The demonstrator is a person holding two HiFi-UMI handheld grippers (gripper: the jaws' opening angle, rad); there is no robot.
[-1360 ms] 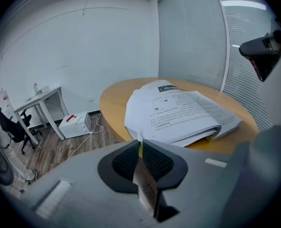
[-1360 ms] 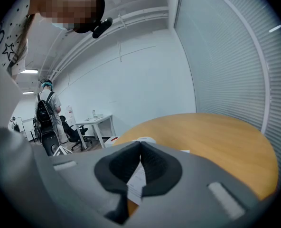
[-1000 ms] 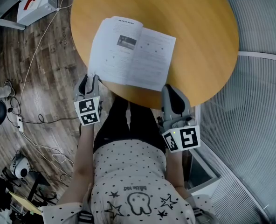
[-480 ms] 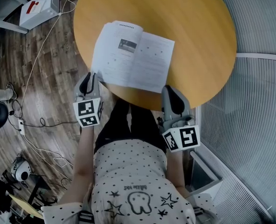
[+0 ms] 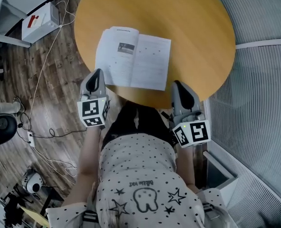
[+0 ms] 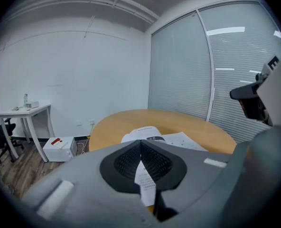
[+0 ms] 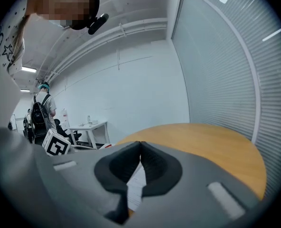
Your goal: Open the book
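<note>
The book (image 5: 133,58) lies open and flat on the round tabletop (image 5: 197,37), near its front edge. Left claw (image 5: 97,74): jaws have just closed, tips together, nothing between. Right claw (image 5: 179,85): jaws together, empty.

The person wears a pale top (image 5: 145,184) sprinkled with small dark dots and printed with outlined stars and a tooth-shaped cartoon figure. It has dotted sleeves (image 5: 60,215), worn over dark trousers (image 5: 131,122). The left gripper (image 5: 97,72) and right gripper (image 5: 178,83) are smooth grey shells with black ribbed pads (image 6: 126,163), each bearing a white cube (image 5: 94,112) with black square markers.
</note>
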